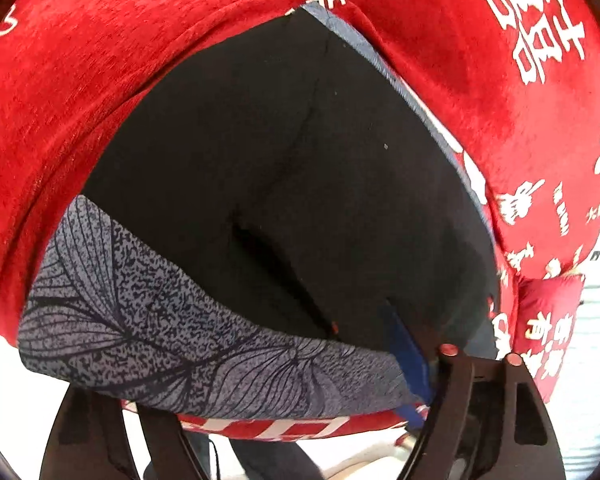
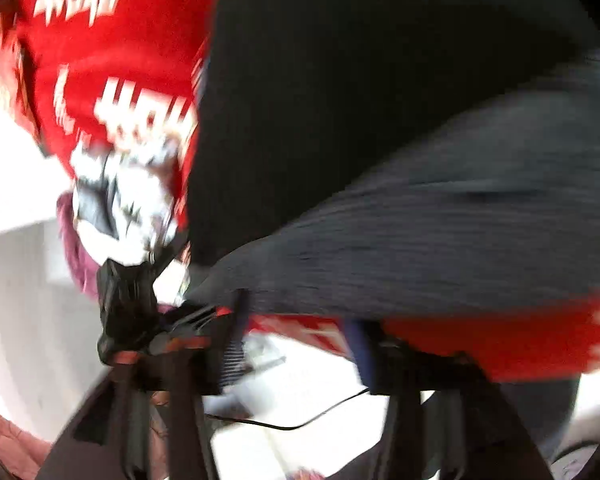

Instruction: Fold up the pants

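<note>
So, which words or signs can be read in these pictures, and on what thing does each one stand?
"囍": large, white, sideways, on the red cloth.
"有": on the small red pad; its neighbours are unclear.
Other white print on the cloth: too warped or small; in the right wrist view, blurred.
Pants: no text.

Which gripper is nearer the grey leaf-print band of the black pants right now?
Left, probably. The left gripper has the grey leaf-print band lying across its fingers. The right gripper sits just below the band's edge, by the red blanket; blur hides any contact.
</note>
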Available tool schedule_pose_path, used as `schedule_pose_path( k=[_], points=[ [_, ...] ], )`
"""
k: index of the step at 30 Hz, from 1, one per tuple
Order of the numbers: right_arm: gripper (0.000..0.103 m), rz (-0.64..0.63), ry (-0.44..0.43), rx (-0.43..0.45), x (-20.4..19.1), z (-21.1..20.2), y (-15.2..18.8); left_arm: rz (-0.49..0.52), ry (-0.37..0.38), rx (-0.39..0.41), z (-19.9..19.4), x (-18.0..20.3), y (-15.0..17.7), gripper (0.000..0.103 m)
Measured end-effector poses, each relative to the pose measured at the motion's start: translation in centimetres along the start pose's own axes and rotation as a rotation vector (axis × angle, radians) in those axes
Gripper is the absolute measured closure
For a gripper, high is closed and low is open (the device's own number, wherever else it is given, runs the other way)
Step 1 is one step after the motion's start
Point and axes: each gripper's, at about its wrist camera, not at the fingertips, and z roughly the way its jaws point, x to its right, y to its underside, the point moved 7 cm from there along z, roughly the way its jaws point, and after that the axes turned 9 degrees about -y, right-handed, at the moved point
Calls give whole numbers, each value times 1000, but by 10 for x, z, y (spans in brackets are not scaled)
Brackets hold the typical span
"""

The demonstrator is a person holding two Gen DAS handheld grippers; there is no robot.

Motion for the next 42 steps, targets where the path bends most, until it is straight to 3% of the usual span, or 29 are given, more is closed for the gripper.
schedule_pose_path(
  k=[4,6,7,8,9,10,12,19,24,27,28,31,33,35,38,40,41,42],
  points=[
    [48,111,-66,180,27,-55,-3,50,-32,-21,1,1,3,33],
    [48,202,-158,265,36,-64,-10,67,-63,-27,2,0,3,42],
    [48,250,-207,294,40,-63,-11,75,-86,-30,2,-3,3,54],
    [56,294,-252,319,43,-61,-12,72,-94,-35,2,-5,3,71],
    [90,345,-288,352,46,-61,-12,64,-90,-44,4,-2,3,77],
    [97,385,-296,384,49,-63,-11,24,-52,-63,2,-6,3,80],
    [97,378,-253,393,40,-69,-11,-20,-33,-67,-4,-10,2,81],
    [97,-28,-34,240,-73,-104,-57,22,25,71,-64,45,-36,81],
    [97,-195,26,151,-141,-87,-136,75,36,195,-79,91,-101,81],
    [97,-233,81,82,-154,-65,-196,67,-25,236,-53,109,-153,80],
    [97,-233,98,64,-154,-54,-212,69,-49,240,-43,114,-163,76],
    [95,-206,142,11,-138,-27,-265,59,-257,288,-4,114,-201,25],
    [92,-161,167,-13,-117,-8,-299,22,-319,284,21,109,-218,22],
    [90,-110,186,-37,-90,4,-316,-31,-388,230,43,96,-227,22],
    [82,-64,175,-69,-70,23,-332,-66,-425,235,36,92,-228,22],
    [51,-81,107,-90,-81,22,-329,-58,-452,278,16,97,-226,22],
    [27,-102,67,-99,-91,21,-327,-51,-466,304,0,101,-225,22],
    [20,-134,32,-104,-105,16,-324,-48,-473,317,-11,103,-223,22]
  ],
)
